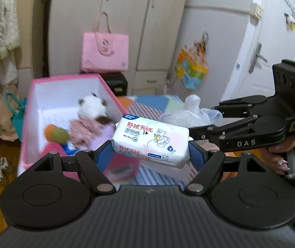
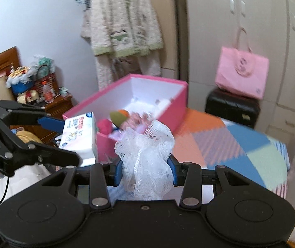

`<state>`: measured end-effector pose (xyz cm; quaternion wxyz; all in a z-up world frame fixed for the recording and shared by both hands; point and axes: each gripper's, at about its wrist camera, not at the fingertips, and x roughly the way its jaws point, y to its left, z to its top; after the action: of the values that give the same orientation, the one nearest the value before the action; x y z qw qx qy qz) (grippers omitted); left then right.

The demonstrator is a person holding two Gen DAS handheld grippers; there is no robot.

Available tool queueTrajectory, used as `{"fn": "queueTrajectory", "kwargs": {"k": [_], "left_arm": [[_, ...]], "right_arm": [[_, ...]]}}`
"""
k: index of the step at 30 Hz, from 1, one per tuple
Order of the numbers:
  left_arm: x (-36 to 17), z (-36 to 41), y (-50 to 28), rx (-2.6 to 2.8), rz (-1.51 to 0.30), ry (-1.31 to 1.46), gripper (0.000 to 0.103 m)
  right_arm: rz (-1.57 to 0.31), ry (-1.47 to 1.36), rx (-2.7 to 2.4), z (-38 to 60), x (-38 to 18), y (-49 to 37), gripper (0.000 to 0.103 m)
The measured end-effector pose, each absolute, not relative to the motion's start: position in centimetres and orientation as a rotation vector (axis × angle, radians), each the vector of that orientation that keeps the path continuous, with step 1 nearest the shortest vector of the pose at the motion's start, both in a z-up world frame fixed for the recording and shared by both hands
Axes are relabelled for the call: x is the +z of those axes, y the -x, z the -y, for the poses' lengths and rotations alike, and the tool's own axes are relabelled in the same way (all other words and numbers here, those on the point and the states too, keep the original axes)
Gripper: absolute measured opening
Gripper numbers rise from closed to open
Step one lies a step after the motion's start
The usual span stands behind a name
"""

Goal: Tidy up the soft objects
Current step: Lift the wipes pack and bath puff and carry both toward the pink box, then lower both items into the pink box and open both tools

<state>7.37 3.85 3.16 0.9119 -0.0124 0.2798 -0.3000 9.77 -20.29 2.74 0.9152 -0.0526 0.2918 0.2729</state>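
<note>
While both grippers hold something in the air, the carrying step is on. The left gripper [image 1: 150,155] has its jaws squeezed on the wet wipes pack [image 1: 150,141], beside the pink box [image 1: 44,84] on the bed [image 2: 240,144]. The right gripper [image 2: 145,169] has its jaws pinched on the white bath pouf [image 2: 147,155], just in front of the box. Next, I think, each must move over the box and let go.

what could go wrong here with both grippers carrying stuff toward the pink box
1. The left gripper pinches the white wet-wipe pack only by its ends; the soft pack could sag or slip out.
2. The loose white mesh bath pouf in the right gripper may snag.
3. The pink cardboard box already holds toys, so space looks tight.
</note>
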Motion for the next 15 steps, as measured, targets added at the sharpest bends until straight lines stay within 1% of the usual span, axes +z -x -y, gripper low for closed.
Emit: {"fn": "queueTrajectory", "kwargs": {"k": [7, 11, 15], "left_arm": [[4.0, -6.6, -11.1, -0.566, -0.536, 0.038, 0.075], [3.1, -7.7, -14.6, -0.545, -0.563, 0.046, 0.075], [1.6, -8.5, -18.3, -0.537, -0.61, 0.07, 0.076]], "right_arm": [[-0.573, 0.086, 0.619, 17.0, 4.0, -14.3, 0.048], [-0.578, 0.039, 0.642, 15.7, 4.0, -17.9, 0.048], [-0.629, -0.031, 0.639, 14.7, 3.0, -22.0, 0.048]]}}
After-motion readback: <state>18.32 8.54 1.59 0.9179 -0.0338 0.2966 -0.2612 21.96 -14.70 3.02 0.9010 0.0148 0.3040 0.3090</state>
